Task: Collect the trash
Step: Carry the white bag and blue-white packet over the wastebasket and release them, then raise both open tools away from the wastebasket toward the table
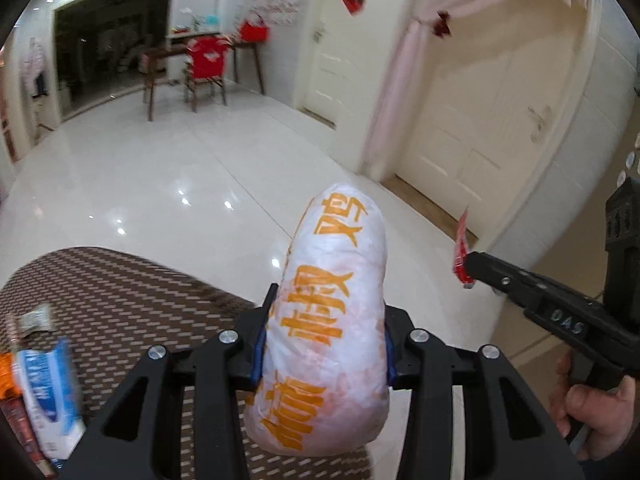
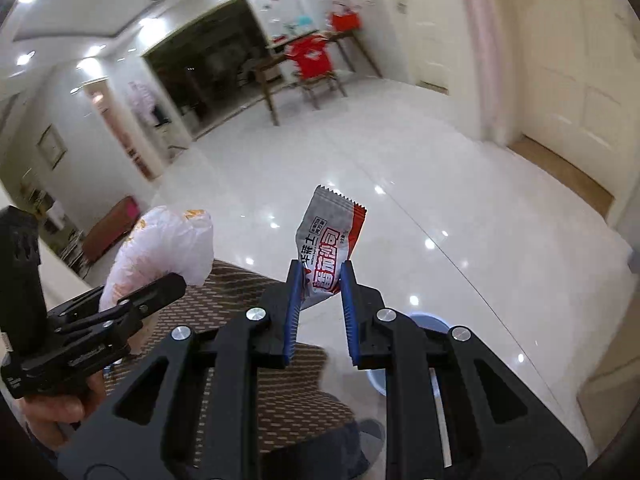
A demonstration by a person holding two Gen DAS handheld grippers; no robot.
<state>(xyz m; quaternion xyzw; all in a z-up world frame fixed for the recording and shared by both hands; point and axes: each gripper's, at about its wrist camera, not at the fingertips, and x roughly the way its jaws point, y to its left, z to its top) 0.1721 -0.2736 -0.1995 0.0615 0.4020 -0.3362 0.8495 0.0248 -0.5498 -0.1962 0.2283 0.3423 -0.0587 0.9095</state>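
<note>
My left gripper (image 1: 326, 336) is shut on a crumpled white paper bag with orange characters (image 1: 332, 320), held up above the table's edge; the bag also shows at the left of the right wrist view (image 2: 160, 248). My right gripper (image 2: 320, 280) is shut on a grey and red snack wrapper (image 2: 326, 248), held above the floor past the table. In the left wrist view that gripper (image 1: 466, 266) comes in from the right with the wrapper (image 1: 461, 252) edge-on at its tip.
A brown woven-pattern table (image 1: 120, 292) lies below, with a blue and white carton (image 1: 48, 392) and other wrappers at its left edge. A blue bin (image 2: 430, 322) sits on the glossy white floor under my right gripper. Doors and a pink curtain stand at right.
</note>
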